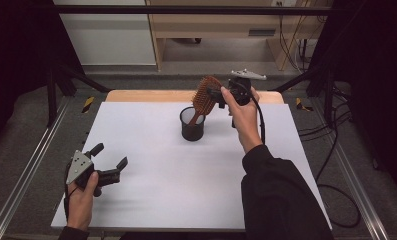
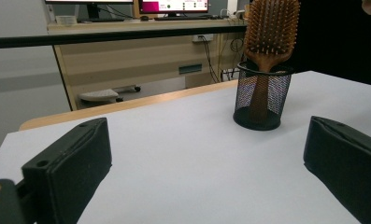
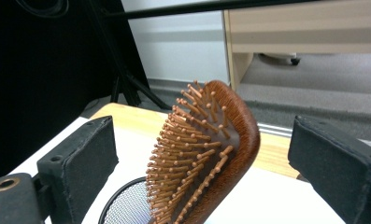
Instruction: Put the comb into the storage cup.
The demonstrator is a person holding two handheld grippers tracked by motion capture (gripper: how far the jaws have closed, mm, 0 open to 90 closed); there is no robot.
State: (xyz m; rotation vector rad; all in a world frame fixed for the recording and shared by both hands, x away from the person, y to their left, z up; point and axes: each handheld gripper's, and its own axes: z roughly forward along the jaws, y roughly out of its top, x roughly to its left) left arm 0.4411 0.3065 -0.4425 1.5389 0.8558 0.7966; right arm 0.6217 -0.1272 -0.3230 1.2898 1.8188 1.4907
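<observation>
- A brown hairbrush point(image 1: 204, 96) is seen standing in a black mesh cup point(image 1: 192, 125), near the back middle of the white surface point(image 1: 151, 190)
- The handle is down inside the cup, and the bristly head sticks out at the top and leans to one side
- The right claw point(image 1: 217, 93) is held up by the head of the brush, just above the cup
- In the right gripper view the brush head point(image 3: 206, 154) is seen between the two black jaws, but the jaws stand wide apart and no pad is pressed on it, so the brush is not gripped
- The left claw point(image 1: 111, 162) is rested low on the near left part of the surface, well apart from the cup
- Its jaws are wide open too, and nothing is held between them
- In the left gripper view the cup point(image 2: 262, 95) is seen far off with the brush point(image 2: 269, 35) standing in it
- The job looks nearly done: the brush is already in the cup
- What seems to be left is small: the right claw is to be pulled clear, and the brush is to be left resting against the rim
</observation>
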